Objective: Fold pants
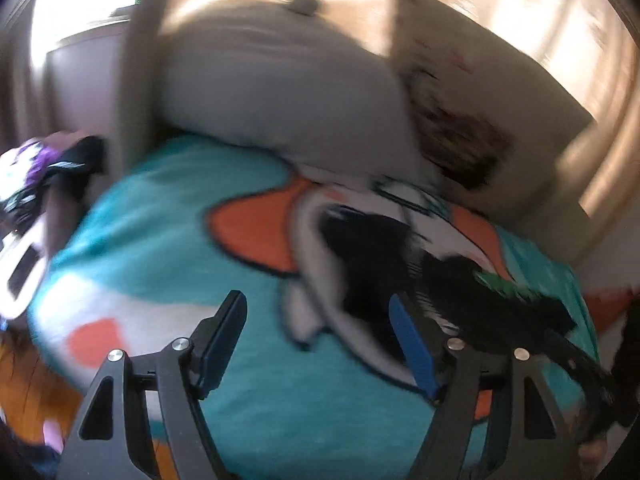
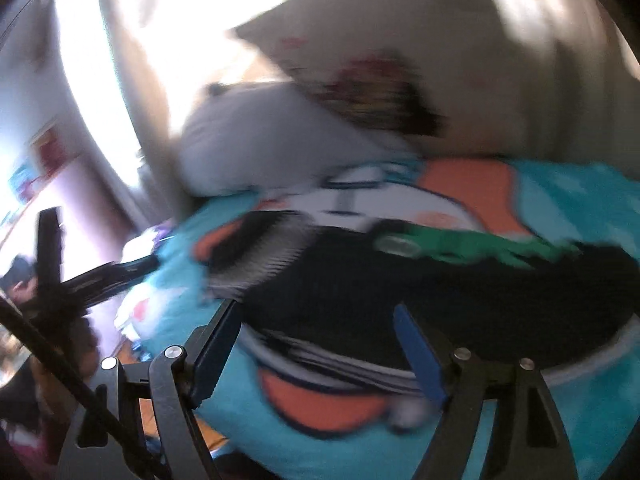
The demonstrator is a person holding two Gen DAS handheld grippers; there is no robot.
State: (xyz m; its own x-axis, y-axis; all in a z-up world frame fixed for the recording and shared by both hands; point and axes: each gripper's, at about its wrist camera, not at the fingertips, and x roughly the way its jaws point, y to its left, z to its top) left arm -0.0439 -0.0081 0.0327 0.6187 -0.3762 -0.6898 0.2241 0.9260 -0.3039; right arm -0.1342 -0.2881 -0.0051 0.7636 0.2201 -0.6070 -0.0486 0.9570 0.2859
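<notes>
Black pants (image 2: 440,304) with a green print lie on a teal, orange and white blanket (image 2: 580,208) on a bed. In the left wrist view the pants (image 1: 368,252) lie ahead and to the right. My left gripper (image 1: 318,308) is open and empty above the blanket (image 1: 168,216), left of the pants. My right gripper (image 2: 316,320) is open and empty, just above the near edge of the pants. Both views are motion-blurred. The other gripper shows at the far left of the right wrist view (image 2: 96,276) and at the lower right of the left wrist view (image 1: 580,364).
A grey pillow (image 1: 280,92) and a printed beige pillow (image 1: 472,100) lean at the head of the bed. A purple and black heap of clothes (image 1: 48,164) lies at the left edge. Wooden floor (image 1: 36,392) shows at the lower left.
</notes>
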